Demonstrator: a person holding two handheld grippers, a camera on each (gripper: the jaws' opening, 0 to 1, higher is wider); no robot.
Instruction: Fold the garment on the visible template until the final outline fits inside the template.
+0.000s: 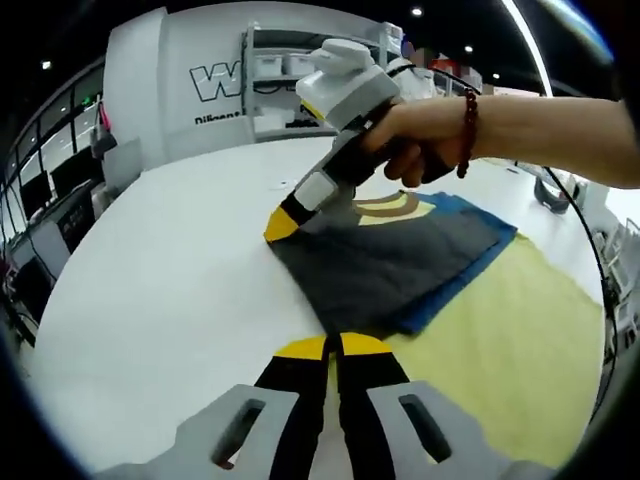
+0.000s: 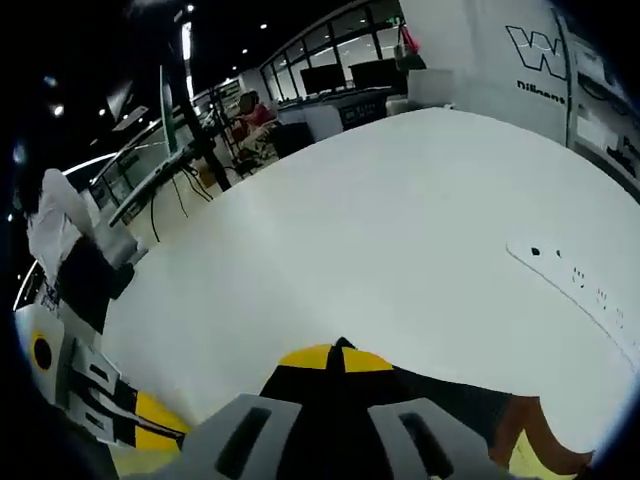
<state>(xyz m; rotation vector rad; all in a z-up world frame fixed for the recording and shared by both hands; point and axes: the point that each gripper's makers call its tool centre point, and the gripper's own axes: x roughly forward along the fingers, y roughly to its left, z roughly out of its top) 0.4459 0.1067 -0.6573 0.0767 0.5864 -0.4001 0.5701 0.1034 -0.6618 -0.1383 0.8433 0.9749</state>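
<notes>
A dark grey garment (image 1: 390, 265) lies folded, with a blue layer (image 1: 470, 275) showing under it and a yellow-brown arc print (image 1: 390, 207) at its far side. It rests on the pale yellow template (image 1: 510, 340) on the white table (image 1: 170, 270). My left gripper (image 1: 335, 347) is shut, yellow tips together on the garment's near corner. My right gripper (image 1: 283, 222), held by a hand with a bead bracelet, pinches the far left corner. In the right gripper view its tips (image 2: 335, 358) are shut over dark cloth (image 2: 450, 400), and the left gripper (image 2: 105, 400) sits at lower left.
The white table (image 2: 380, 220) stretches wide beyond the garment. A white strip with small marks (image 2: 580, 280) lies on it at right. A white wall with lettering (image 1: 215, 85) and shelves (image 1: 280, 75) stand behind. Desks with monitors (image 2: 340, 80) and a seated person (image 2: 250, 112) are far off.
</notes>
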